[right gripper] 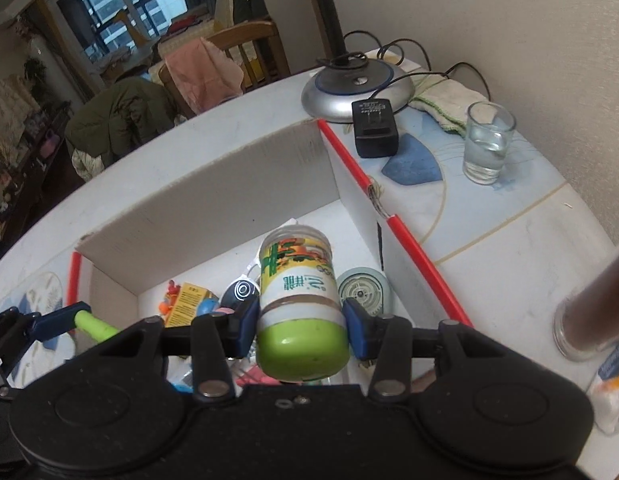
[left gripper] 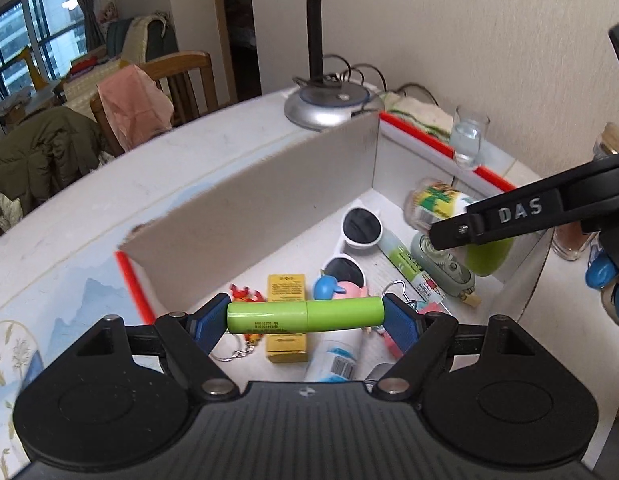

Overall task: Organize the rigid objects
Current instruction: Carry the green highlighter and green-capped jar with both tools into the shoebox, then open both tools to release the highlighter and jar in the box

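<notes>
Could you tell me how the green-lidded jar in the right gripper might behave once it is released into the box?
Lying on its side, the round green-lidded jar would probably roll. It looks rigid. The cardboard box walls should contain it.

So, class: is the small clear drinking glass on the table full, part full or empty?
Part full. The small clear drinking glass stands upright beside the red-edged cardboard box, and clear liquid fills roughly its lower half.

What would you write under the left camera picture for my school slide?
Left gripper clamps a green tube endwise above a cardboard box of toys and sunglasses.
</notes>
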`<action>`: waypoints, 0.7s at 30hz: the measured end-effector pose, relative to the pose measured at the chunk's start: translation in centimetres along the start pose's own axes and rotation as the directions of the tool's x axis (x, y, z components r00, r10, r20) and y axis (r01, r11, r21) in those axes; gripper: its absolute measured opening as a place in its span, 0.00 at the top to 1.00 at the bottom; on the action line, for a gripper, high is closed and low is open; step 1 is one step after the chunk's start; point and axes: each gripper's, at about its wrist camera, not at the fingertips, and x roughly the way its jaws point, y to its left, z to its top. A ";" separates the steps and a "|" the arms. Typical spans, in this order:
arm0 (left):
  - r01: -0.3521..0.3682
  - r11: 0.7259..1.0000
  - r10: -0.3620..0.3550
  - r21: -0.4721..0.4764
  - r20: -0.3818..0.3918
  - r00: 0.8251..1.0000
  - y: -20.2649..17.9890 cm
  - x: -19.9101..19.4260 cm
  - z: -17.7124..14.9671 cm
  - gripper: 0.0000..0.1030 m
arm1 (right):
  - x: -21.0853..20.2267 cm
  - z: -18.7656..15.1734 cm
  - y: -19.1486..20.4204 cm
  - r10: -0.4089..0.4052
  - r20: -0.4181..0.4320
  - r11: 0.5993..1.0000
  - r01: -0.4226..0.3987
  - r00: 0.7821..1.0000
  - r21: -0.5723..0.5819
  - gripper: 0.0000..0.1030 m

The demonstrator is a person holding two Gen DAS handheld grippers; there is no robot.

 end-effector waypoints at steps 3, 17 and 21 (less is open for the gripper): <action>0.020 1.000 -0.020 -0.004 -0.035 0.999 -0.3 1.1 0.0 0.21 | 1.3 0.3 0.0 0.006 -0.024 1.000 -0.007 1.000 -0.024 0.57; 0.022 1.000 -0.021 0.004 -0.155 0.988 -1.0 4.2 0.0 0.21 | 4.3 -0.3 0.8 -0.005 -0.108 0.995 -0.006 0.994 -0.098 0.57; 0.047 0.999 -0.048 -0.011 -0.212 0.976 -0.7 5.0 0.2 0.20 | 4.5 -0.5 0.8 -0.001 -0.118 0.995 -0.011 0.993 -0.103 0.57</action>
